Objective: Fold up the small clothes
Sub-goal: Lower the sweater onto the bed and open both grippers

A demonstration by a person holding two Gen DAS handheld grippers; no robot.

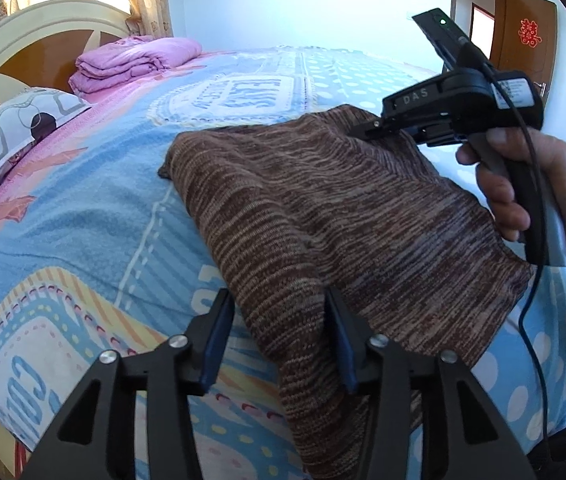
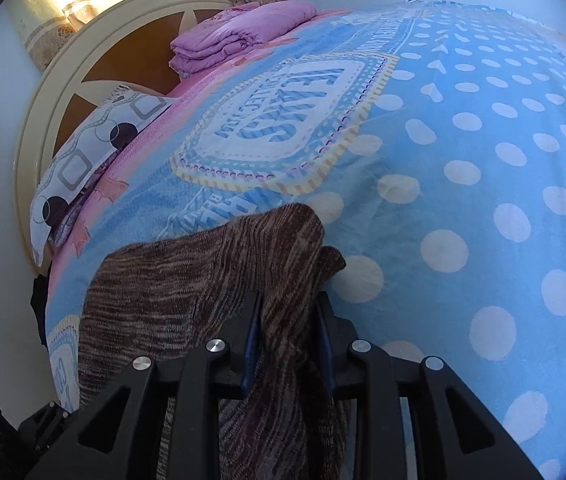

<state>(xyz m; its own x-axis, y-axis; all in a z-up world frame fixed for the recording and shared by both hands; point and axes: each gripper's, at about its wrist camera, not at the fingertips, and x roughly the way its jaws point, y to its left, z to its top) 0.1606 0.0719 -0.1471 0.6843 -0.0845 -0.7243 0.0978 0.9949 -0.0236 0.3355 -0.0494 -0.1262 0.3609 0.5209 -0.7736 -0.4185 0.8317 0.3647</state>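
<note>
Bedspread [image 1: 83,220], blue polka-dot fabric, carries the brown striped knit garment [image 1: 323,208] near its front edge. Left gripper [image 1: 279,344] stands released, the garment's near-left fold lying loose between its fingers. Right gripper [image 2: 289,336] grasps the bunched far-right corner.

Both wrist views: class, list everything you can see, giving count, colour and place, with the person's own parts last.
Knit garment: one, brown striped, on the bed near its edge.
Bedspread: one, blue with white dots, covering the bed.
Folded blanket: one, purple, by the headboard.
Pillow: one, white with circles, below the headboard.
Headboard: one, cream and brown.
Door: one, brown, far right.
Left gripper: black, open around garment.
Right gripper: black, garment between fingers.
Hand: one, holding the right gripper.
</note>
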